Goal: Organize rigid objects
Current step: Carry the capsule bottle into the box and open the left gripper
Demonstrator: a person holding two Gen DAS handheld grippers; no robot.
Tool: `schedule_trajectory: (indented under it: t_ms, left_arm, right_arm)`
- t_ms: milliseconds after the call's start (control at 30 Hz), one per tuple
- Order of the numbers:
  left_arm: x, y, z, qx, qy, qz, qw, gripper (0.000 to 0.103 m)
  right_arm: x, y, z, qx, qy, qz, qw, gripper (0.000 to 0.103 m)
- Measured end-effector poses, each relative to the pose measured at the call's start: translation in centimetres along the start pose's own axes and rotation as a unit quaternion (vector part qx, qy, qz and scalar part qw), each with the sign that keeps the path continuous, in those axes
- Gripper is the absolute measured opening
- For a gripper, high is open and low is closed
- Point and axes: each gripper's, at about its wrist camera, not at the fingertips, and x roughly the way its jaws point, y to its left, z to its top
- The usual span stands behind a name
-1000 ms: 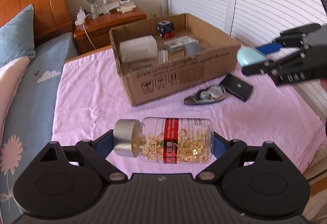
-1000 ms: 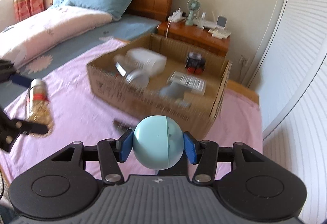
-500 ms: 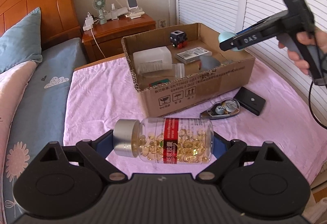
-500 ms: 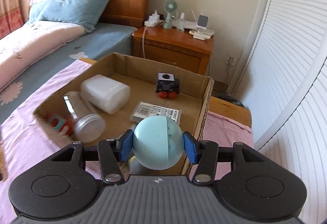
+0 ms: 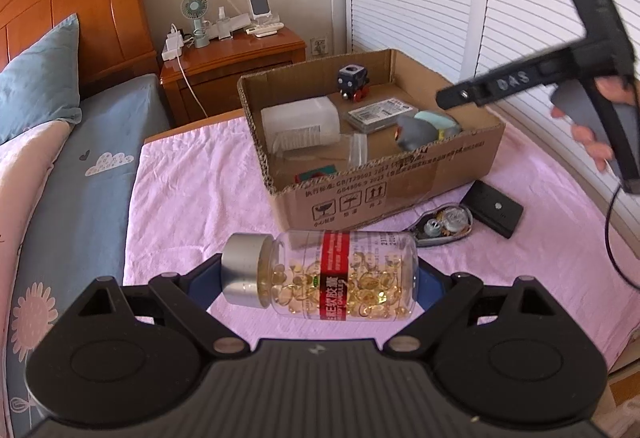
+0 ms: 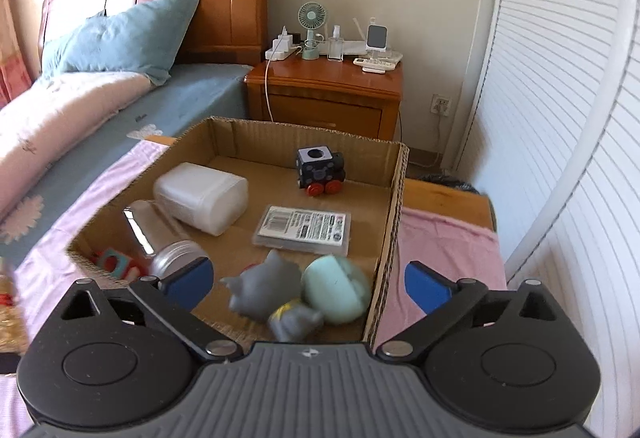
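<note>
My left gripper (image 5: 320,280) is shut on a clear bottle of golden capsules (image 5: 336,274) with a silver cap, held sideways above the pink sheet. Beyond it stands a cardboard box (image 5: 400,166). My right gripper (image 6: 310,282) hangs over the box's near right corner (image 6: 396,206); its jaws are opening with nothing between them. It also shows in the left wrist view, right gripper (image 5: 460,98), held by a hand. A pale blue ball (image 6: 336,288) lies in the box beside a grey toy figure (image 6: 264,290).
The box also holds a white container (image 6: 200,198), a clear jar (image 6: 168,238), a flat labelled case (image 6: 304,226) and a wheeled cube toy (image 6: 320,170). A black case (image 5: 492,208) and a tape dispenser (image 5: 440,224) lie beside it. A nightstand (image 5: 232,58) stands behind.
The right gripper came over the box, opened and let go of the pale blue ball, which now lies inside beside the grey toy. The left gripper still holds the bottle.
</note>
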Motion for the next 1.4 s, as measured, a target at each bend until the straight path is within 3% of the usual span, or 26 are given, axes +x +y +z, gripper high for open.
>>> schedule_trajectory:
  t_ms: [267, 567, 1067, 1400]
  left_arm:
    - [-0.5, -0.8, 2.8, 0.007, -0.011, -0.003, 0.9999, 0.093]
    - [1.9, -1.1, 7.9, -0.001, -0.002, -0.001, 1.0000, 0.093]
    - [12.7, -0.4, 17.9, -0.031, 0.036, 0.029, 0.9984, 0.093]
    - [18.9, 1.6, 19.8, -0.071, 0.052, 0.058, 0.9944, 0.094]
  right_arm:
    - [-3.9, 0.7, -2.1, 0.039, 0.044, -0.013, 0.998, 0.103]
    - [-6.6, 1.3, -4.7, 0.057, 0.051, -0.038, 0.996, 0.103]
    - [-7.6, -1.8, -7.0, 0.092, 0.050, -0.057, 0.993, 0.103]
    - [-6.2, -3.6, -7.3, 0.108, 0.061, -0.071, 0.990, 0.103]
